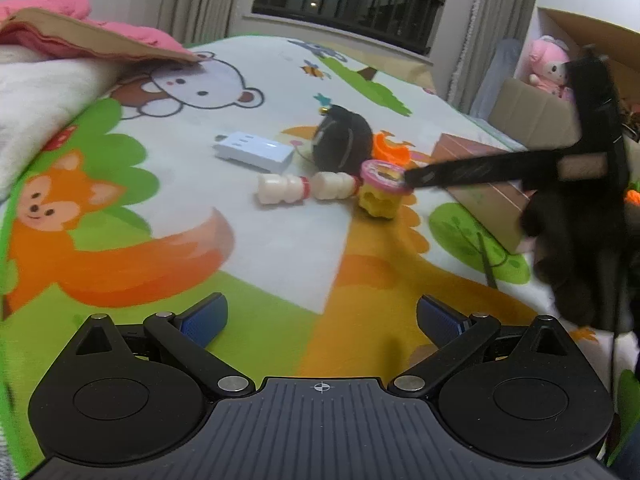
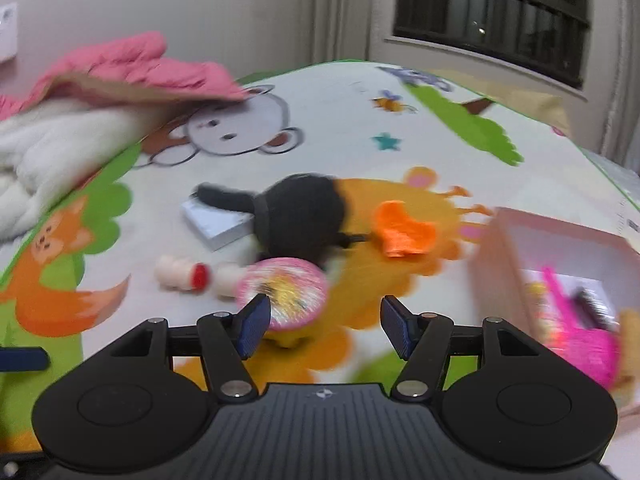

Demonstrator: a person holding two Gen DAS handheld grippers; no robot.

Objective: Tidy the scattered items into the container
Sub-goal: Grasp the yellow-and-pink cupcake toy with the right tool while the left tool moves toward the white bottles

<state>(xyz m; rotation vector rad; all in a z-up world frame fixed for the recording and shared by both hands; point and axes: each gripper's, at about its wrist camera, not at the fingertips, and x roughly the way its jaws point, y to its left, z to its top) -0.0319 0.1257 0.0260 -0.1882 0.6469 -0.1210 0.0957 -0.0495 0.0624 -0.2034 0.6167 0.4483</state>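
A yellow tub with a pink lid (image 1: pixel 380 190) (image 2: pixel 282 294) stands on the cartoon play mat. Two white bottles with red caps (image 1: pixel 282 190) (image 2: pixel 180 274) lie to its left. A black plush toy (image 1: pixel 344 142) (image 2: pixel 300 216), a white power strip (image 1: pixel 254 151) (image 2: pixel 216 220) and an orange piece (image 1: pixel 390 148) (image 2: pixel 404 232) lie behind. The pink box (image 2: pixel 556 240) at right holds pink items. My right gripper (image 2: pixel 322 326) is open just before the tub; in the left wrist view its finger tip (image 1: pixel 416 178) touches the lid. My left gripper (image 1: pixel 320 318) is open and empty, over the mat.
A pink and white bedding pile (image 1: pixel 60 52) (image 2: pixel 100 92) lies at the far left. Cardboard boxes and a pink plush (image 1: pixel 548 64) stand at the right beyond the mat. A window (image 1: pixel 348 0) and curtains are at the back.
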